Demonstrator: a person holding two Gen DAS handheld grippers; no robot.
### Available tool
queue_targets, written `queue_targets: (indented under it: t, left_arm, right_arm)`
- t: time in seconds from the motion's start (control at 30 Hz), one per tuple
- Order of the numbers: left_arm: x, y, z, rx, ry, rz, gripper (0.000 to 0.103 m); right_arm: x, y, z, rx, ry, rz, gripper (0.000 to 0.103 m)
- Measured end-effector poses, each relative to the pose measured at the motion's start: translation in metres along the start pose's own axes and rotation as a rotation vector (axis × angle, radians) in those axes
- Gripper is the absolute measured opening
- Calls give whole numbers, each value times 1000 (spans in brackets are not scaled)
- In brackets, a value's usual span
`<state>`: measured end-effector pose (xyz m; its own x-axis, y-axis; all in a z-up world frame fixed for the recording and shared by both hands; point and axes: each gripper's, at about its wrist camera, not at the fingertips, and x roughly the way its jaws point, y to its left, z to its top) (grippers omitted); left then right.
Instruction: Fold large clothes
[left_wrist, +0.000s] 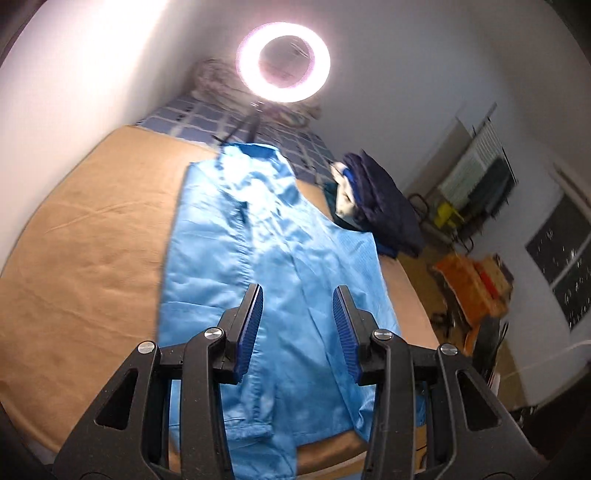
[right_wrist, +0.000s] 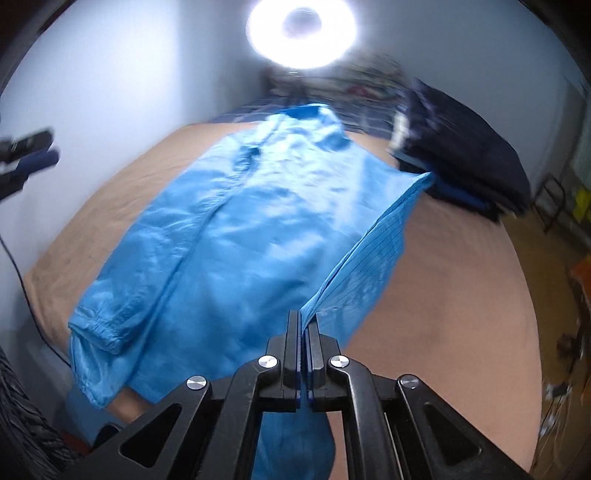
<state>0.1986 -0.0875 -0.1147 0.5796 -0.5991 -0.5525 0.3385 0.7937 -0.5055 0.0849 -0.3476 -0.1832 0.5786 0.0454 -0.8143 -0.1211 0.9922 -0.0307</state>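
1. The blue jacket (left_wrist: 266, 236) lies flat along the middle of the bed (left_wrist: 85, 240), its near end draping over the bed's near edge.
2. Bare tan sheet flanks the jacket on both sides; a pile of dark clothes (right_wrist: 461, 147) sits by the bed's far right edge.
3. The jacket's long axis runs lengthwise, collar toward the ring light (left_wrist: 282, 61).
4. The left gripper (left_wrist: 297, 328) hangs spread wide above the jacket, holding nothing.
5. The right gripper (right_wrist: 303, 332) is clenched on the jacket's right edge, lifting it.
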Motion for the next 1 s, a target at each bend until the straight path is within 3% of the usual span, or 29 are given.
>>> queue_targets:
  t: [0.13,0.4,0.7,0.77,0.87,1.0]
  left_arm:
    - [-10,19,2,-27,-19,20,40]
    - [-17,38,0,-47,-25,55,40]
    - [-5,37,-9,-39,25,63,40]
    - [-2,34,-10,-33,32,60,40]
    - [0,30,-9,-31,36,52,40]
    - [7,26,-9,-15,54,63,40]
  right_arm:
    - [13,43,5,-104,19,27,0]
    - [64,118,-18,-294,160,87,0]
    - [71,108,-20,-248,198,166,0]
    - [72,105,-22,-230,208,211,7]
    - [61,96,-17,-171,217,317,32]
    - [38,78,3,-111,167,382,33]
